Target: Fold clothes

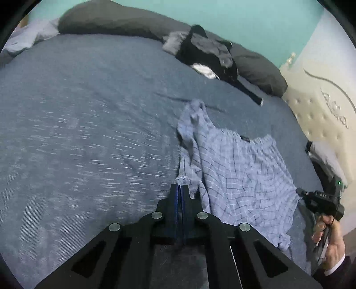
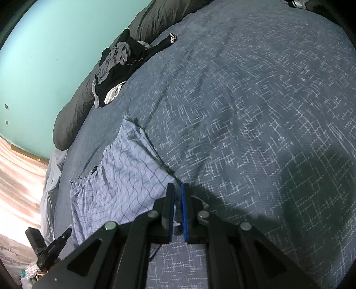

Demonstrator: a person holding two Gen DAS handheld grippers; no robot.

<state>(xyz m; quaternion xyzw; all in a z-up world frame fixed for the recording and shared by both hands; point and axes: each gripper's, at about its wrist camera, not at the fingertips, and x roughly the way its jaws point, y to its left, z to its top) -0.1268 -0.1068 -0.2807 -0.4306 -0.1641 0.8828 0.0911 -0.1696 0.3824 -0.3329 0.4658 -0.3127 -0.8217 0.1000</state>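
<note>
- Left gripper (image 1: 182,185): jaws pinching a corner of the light-blue checked cotton shorts (image 1: 235,169).
- Right gripper (image 2: 178,189): jaws pinching another edge.
- Shorts lie on the blue patterned bed cover (image 1: 89,133), heap of dark clothes (image 1: 209,55) at one o'clock.

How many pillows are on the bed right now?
2 dark grey pillows, end to end along the teal wall: one far left, one nearer the headboard under a clothes pile. Others may be hidden.
</note>
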